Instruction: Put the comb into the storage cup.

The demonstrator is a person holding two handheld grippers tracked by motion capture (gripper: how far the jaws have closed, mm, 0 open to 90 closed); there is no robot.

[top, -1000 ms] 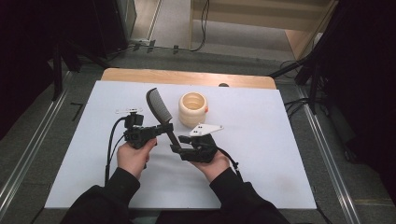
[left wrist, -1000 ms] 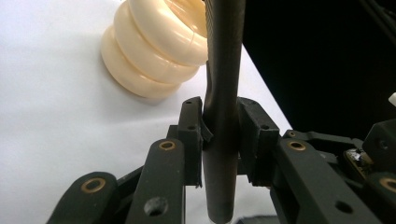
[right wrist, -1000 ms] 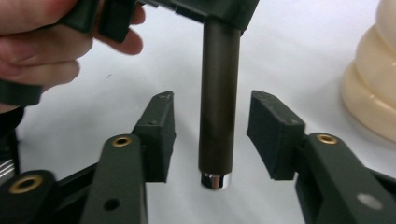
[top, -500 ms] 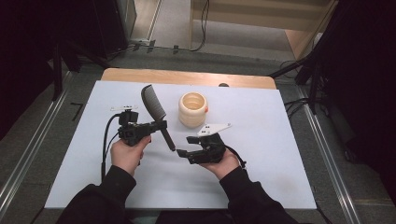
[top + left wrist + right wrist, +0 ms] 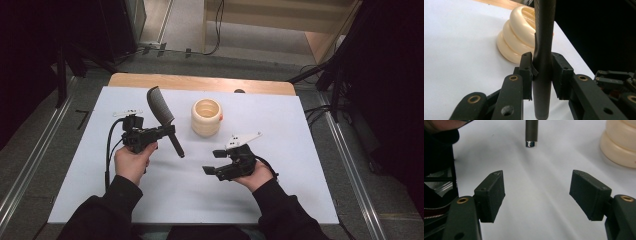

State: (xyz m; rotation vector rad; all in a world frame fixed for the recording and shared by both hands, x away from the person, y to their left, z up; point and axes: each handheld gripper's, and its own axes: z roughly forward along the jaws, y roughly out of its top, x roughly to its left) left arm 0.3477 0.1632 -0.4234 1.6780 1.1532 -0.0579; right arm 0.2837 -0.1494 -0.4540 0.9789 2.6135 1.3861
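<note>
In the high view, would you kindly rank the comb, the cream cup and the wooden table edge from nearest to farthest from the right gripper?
1. Comb, handle end to the left of the right gripper.
2. Cream cup, just beyond it.
3. Wooden table edge, along the far side.

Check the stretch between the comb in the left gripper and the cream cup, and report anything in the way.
Nothing visible stands between them. The left gripper is shut on the black comb, held off the white table. The cream ribbed cup stands just beside it, mouth open. The right gripper is open, nearer the person.
</note>
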